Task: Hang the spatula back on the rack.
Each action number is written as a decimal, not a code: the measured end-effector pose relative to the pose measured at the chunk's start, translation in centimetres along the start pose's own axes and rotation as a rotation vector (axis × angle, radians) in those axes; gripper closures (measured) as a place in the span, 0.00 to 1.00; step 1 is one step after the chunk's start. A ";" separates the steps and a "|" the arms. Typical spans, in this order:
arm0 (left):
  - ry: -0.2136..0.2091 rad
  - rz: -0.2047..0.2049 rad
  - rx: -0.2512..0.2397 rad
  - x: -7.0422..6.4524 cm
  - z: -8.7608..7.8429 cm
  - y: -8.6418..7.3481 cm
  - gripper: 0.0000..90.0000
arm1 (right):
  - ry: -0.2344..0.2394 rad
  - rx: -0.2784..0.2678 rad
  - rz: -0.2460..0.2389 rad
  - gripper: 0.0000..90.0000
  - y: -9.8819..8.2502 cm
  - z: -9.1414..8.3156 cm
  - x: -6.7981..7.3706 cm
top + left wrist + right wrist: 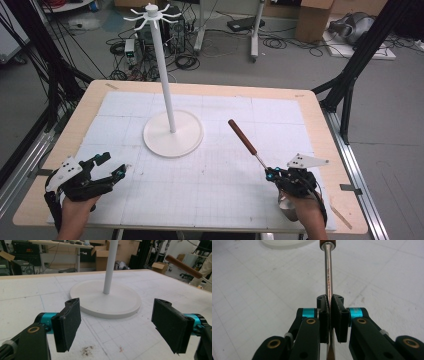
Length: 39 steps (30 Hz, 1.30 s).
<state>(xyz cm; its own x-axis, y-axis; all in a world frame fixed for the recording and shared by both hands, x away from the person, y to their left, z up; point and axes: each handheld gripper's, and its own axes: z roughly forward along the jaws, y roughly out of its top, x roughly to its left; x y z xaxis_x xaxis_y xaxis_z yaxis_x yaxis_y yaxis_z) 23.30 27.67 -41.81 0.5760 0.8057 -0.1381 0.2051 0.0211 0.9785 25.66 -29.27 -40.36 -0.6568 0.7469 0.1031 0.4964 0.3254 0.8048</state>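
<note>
A utensil with a brown wooden handle [242, 136] and a thin metal shaft [328, 270] points up and away from the table's right front. My right gripper [270, 174] is shut on the shaft, whose steel rod runs between the pressed pads [330, 300]. The handle [183, 266] hangs in the air at the right of the left gripper view. A tall white stand [165, 75] with hook arms on top rises from a round base [172, 135] at the table's middle. My left gripper [112, 166] rests open at the front left, with nothing between its pads [67, 325].
A white gridded mat [215, 175] covers the wooden table [320, 130]. The stand's base [105, 300] lies just ahead of the left gripper. Black frame legs, cables and boxes stand on the floor beyond the far edge.
</note>
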 end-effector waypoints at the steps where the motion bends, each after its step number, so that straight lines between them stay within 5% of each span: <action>1: -0.009 -0.002 -0.005 -0.1 0.1 0.2 0.26 | -0.003 -0.014 -0.009 0.94 0.2 0.1 0.3; 10: -0.088 -0.039 0.000 -1.0 1.8 2.5 0.26 | 0.018 -0.127 -0.022 0.94 1.6 1.1 2.7; 19: -0.145 0.010 0.051 -3.2 5.6 6.6 0.29 | 0.024 -0.192 -0.042 0.94 3.2 1.9 4.9; 28: -0.246 -0.023 0.066 -6.3 9.2 9.5 0.28 | 0.024 -0.248 -0.088 0.94 4.7 2.6 7.3; 35: -0.343 -0.093 0.048 -8.1 11.6 11.0 0.30 | 0.034 -0.282 -0.103 0.94 5.2 3.0 8.2; 39: -0.361 -0.102 0.056 -9.0 12.7 11.5 0.30 | 0.058 -0.305 -0.113 0.94 5.7 3.3 9.1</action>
<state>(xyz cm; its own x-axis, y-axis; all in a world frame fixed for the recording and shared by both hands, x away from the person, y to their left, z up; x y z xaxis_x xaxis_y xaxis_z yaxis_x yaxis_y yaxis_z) 30.53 13.19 -31.28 0.7902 0.5403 -0.2893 0.3129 0.0503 0.9485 24.45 -18.68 -36.74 -0.7337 0.6789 0.0296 0.2319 0.2092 0.9500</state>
